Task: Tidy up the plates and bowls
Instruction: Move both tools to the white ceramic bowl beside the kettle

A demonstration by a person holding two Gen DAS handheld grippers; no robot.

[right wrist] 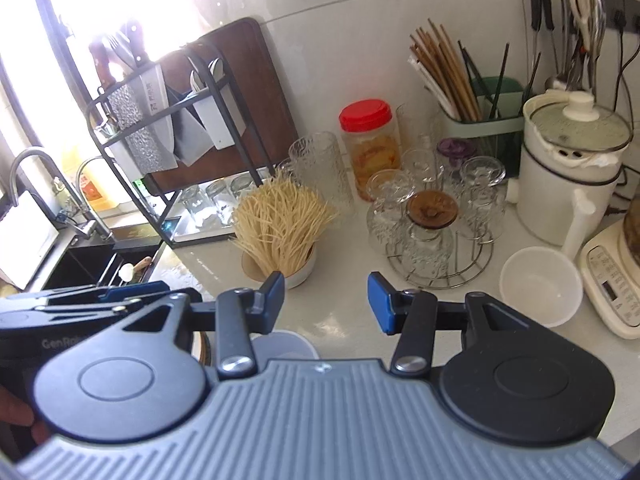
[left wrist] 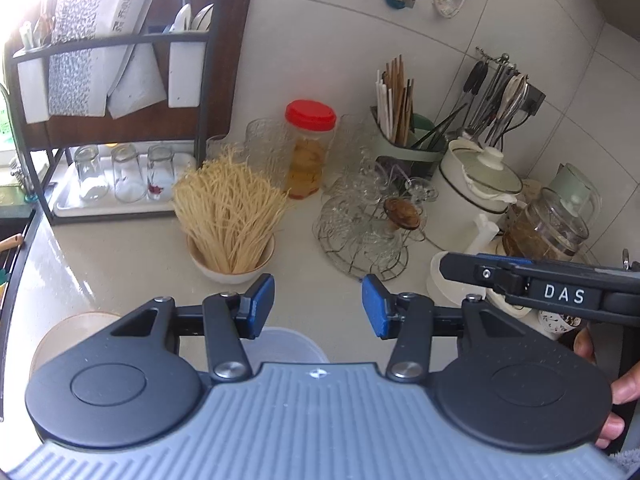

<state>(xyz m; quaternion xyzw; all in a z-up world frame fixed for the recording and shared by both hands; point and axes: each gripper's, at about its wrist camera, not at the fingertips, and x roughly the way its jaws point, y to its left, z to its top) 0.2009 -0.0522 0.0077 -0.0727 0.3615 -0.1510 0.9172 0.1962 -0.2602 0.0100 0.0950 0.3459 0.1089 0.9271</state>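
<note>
My left gripper (left wrist: pixel 319 306) hangs open over the pale counter with nothing between its blue pads (left wrist: pixel 262 306). Just under it lies a translucent plastic bowl (left wrist: pixel 292 344), and a beige bowl (left wrist: pixel 72 332) peeks out at the lower left. A white bowl stuffed with dry noodles (left wrist: pixel 230 268) stands ahead. My right gripper (right wrist: pixel 326 300) is open and empty too, above the same translucent bowl (right wrist: pixel 282 344). A white plastic bowl (right wrist: pixel 540 284) sits empty to its right. In the left wrist view the right gripper's arm (left wrist: pixel 520 280) partly hides that white bowl (left wrist: pixel 440 284).
A black rack (right wrist: pixel 132 128) with knives, a cutting board and upturned glasses stands at the back left, beside a sink (right wrist: pixel 92 256). A red-lidded jar (right wrist: pixel 370 148), a wire stand of glass cups (right wrist: pixel 432 232), a chopstick holder (right wrist: pixel 480 120), a white pot (right wrist: pixel 568 176) and a cream appliance (right wrist: pixel 612 284) crowd the back and right.
</note>
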